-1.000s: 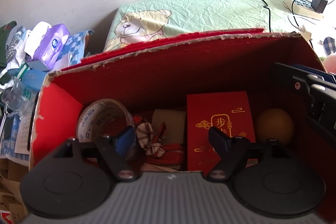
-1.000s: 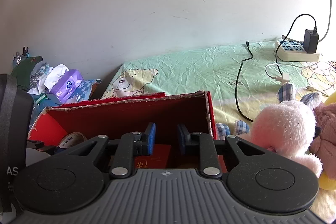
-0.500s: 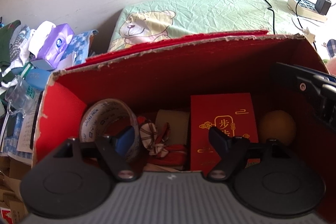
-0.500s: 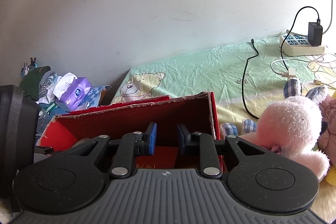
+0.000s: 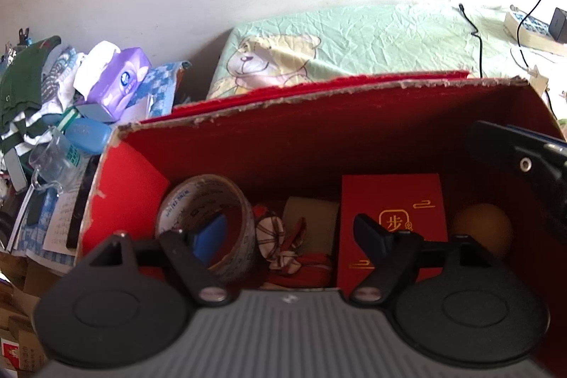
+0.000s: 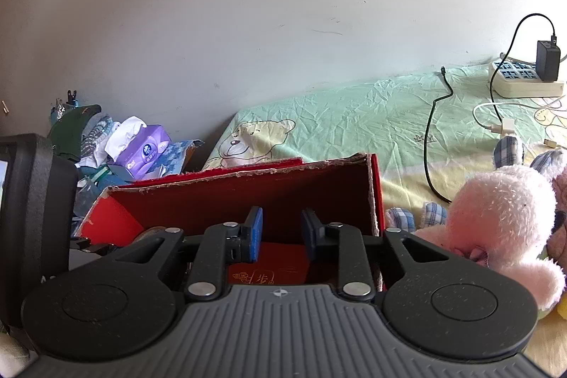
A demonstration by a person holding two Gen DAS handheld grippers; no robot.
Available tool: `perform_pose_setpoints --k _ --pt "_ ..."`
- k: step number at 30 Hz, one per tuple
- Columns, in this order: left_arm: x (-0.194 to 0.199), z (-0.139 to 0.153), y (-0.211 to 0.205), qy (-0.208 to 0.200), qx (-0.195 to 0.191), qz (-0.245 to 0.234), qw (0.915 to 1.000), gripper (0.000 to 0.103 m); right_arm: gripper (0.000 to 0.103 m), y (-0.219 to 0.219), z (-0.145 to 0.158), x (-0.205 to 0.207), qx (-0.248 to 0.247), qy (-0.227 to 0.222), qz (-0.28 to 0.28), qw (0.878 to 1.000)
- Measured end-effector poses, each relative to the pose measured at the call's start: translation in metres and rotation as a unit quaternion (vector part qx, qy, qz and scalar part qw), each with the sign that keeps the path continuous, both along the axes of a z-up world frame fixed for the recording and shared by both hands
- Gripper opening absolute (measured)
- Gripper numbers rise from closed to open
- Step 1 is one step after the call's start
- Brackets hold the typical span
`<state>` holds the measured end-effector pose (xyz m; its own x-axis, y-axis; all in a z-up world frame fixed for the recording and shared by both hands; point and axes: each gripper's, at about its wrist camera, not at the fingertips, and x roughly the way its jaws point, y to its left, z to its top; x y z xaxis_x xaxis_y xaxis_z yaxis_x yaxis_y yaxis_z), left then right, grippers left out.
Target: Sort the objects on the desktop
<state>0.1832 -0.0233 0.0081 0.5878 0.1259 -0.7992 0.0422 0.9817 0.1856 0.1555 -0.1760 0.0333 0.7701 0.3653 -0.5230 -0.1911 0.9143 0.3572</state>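
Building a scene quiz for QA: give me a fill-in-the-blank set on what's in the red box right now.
1. The tape roll sits at the ___ end of the red box.
2. The envelope with gold print is ___.
3. Right of the envelope lies an orange ___.
4. The left gripper fingers stand wide ___.

Missing words: left; red; ball; open

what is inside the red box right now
The red box holds a tape roll, a fabric pouch, a red envelope and an orange ball. The left tool hides its near floor.
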Motion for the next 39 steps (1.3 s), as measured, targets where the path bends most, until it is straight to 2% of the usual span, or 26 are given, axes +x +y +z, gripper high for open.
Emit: perform_pose_setpoints --k 2,4,6,9,11,14,16,19,23,28,33,39 --pt "-0.005 0.004 0.001 -0.021 -0.003 0.005 0.9998 0.083 0.028 -0.006 0.002 -0.004 0.017 -0.009 -0.004 1.000" --pt "-0.012 0.010 0.004 -0.042 -0.015 0.007 0.9990 0.088 0.028 -0.012 0.004 -0.008 0.021 -0.008 -0.019 1.000" --pt "-0.018 0.018 0.010 -0.058 -0.036 0.028 0.9973 0.089 0.029 -0.014 0.007 -0.015 0.004 -0.009 -0.026 1.000" --pt "-0.034 0.037 0.023 -0.080 -0.088 0.044 0.9920 0.093 0.029 -0.018 0.017 -0.032 -0.021 -0.028 -0.024 0.999" --pt "-0.047 0.050 0.027 -0.101 -0.099 0.056 0.9883 0.101 0.029 -0.021 0.025 -0.042 -0.033 -0.034 -0.028 0.998" --pt "-0.070 0.068 0.036 -0.128 -0.116 0.073 0.9823 0.103 0.029 -0.025 0.033 -0.054 -0.032 -0.028 -0.035 0.998" --pt "-0.078 0.075 0.041 -0.127 -0.122 0.083 0.9809 0.103 0.029 -0.025 0.037 -0.062 -0.029 -0.024 -0.036 0.999" --pt "-0.089 0.080 0.047 -0.127 -0.108 0.105 0.9804 0.103 0.029 -0.019 0.039 -0.078 -0.032 -0.024 -0.034 0.999" --pt "-0.103 0.079 0.052 -0.106 -0.097 0.102 0.9843 0.103 0.030 -0.011 0.042 -0.095 -0.043 -0.030 -0.033 0.998" --pt "-0.116 0.074 0.058 -0.080 -0.100 0.094 0.9874 0.103 0.030 -0.001 0.041 -0.107 -0.040 -0.014 -0.028 0.999" --pt "-0.133 0.073 0.060 -0.075 -0.078 0.079 0.9910 0.103 0.031 0.011 0.037 -0.117 -0.049 0.002 -0.030 0.998" --pt "-0.139 0.071 0.066 -0.065 -0.073 0.071 0.9926 0.103 0.033 0.020 0.031 -0.124 -0.050 0.021 -0.042 0.998"
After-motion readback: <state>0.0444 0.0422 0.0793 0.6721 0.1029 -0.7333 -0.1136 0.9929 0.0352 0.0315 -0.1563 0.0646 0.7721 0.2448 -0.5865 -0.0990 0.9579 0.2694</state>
